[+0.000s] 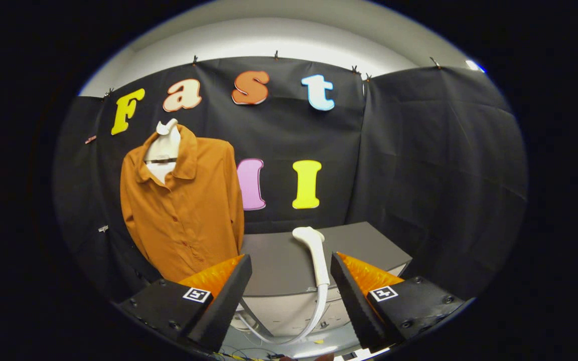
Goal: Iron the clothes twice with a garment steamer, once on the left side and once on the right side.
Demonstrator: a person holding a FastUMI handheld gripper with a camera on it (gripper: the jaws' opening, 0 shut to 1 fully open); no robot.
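**Orange shirt hanging, steamer lying on the table, claw spread wide**

Orange fabric first, over on the left: a button-up shirt (183,210) hangs on a white hanger (164,145) against the black cloth wall (419,165). It's got a collar, a row of buttons down the front, and it hangs pretty flat with a few soft folds. The hanger's hook pokes up above the collar. The bottom hem drops down behind the left finger of the claw, so I can't see where it ends.

Moving right, there's a grey table (279,265) just beside the shirt, with its near edge sitting between the two fingers. On top of it lies the white garment steamer (314,253), head pointing away toward the wall, handle pointing back toward the claw. A white hose (314,321) runs from the handle end down over the front of the table and curls back to the left underneath. A few thin wires are lying on the floor down there too, hard to make out.

The claw (291,281) itself is spread wide, fingers well apart, pinching nothing. The steamer sits just ahead of the gap, closer to the right finger than the left, not touching either one. The shirt is beyond the left finger and off to that side.
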